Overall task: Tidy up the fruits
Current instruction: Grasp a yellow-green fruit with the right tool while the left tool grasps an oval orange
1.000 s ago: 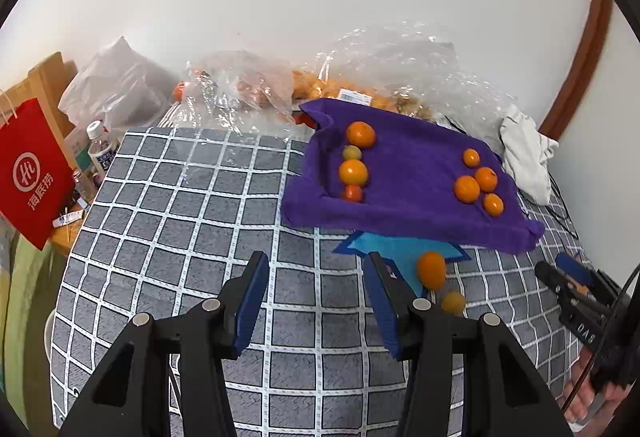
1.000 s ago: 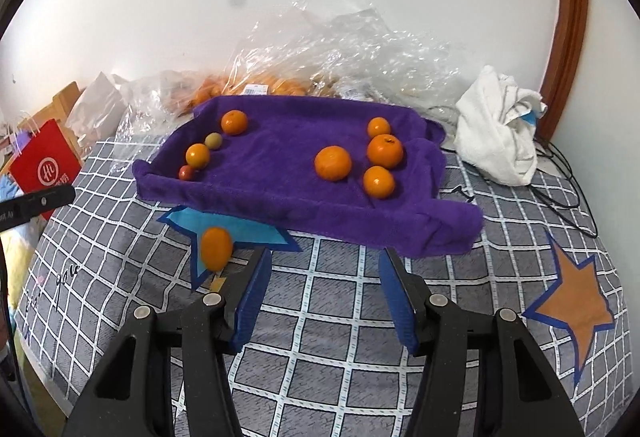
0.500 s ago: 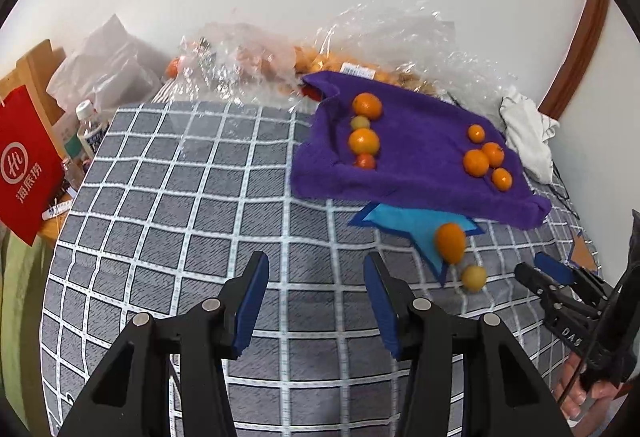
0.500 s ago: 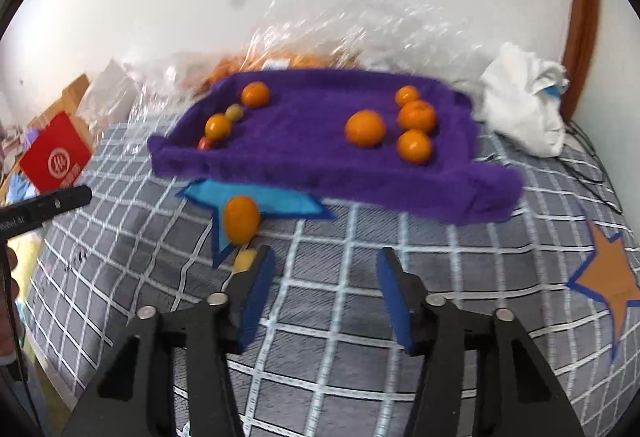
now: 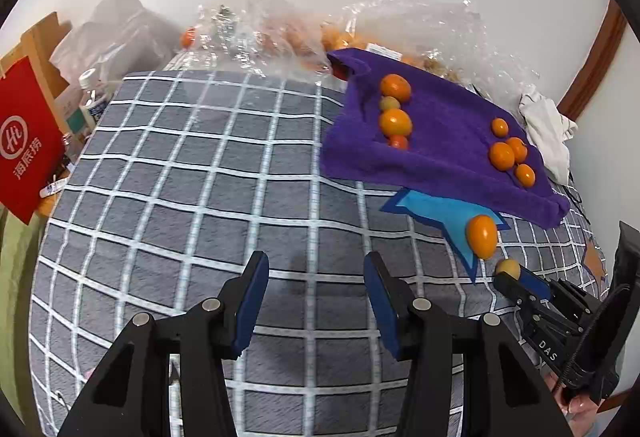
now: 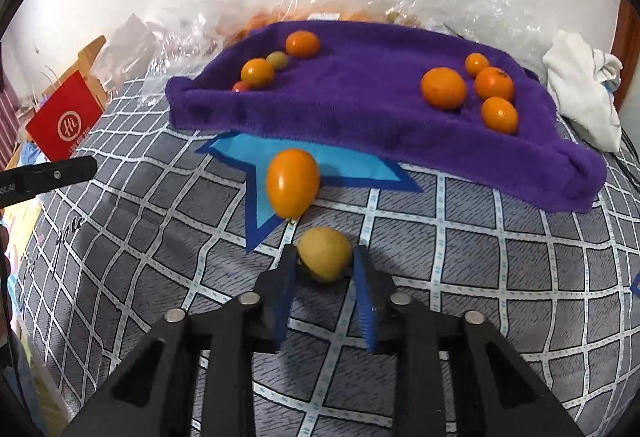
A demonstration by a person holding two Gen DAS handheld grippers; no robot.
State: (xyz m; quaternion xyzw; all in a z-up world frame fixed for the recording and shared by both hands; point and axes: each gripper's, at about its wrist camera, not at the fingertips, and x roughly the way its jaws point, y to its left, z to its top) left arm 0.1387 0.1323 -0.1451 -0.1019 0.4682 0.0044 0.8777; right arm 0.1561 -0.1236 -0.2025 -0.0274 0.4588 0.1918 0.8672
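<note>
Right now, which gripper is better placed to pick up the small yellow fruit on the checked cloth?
Right. The right gripper already straddles the yellow fruit, jaws either side, not clearly clamped. The left gripper hangs open over bare checked cloth, well away.

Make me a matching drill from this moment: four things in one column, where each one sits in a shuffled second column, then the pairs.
Things
1. yellow fruit
2. oval orange fruit
3. white cloth
4. red bag

Places
A. on the blue star patch, in front of the purple towel
B. far left, off the edge of the checked cover
C. between the fingers of the right gripper
D. at the right, behind the purple towel

Pairs: 1-C, 2-A, 3-D, 4-B
</note>
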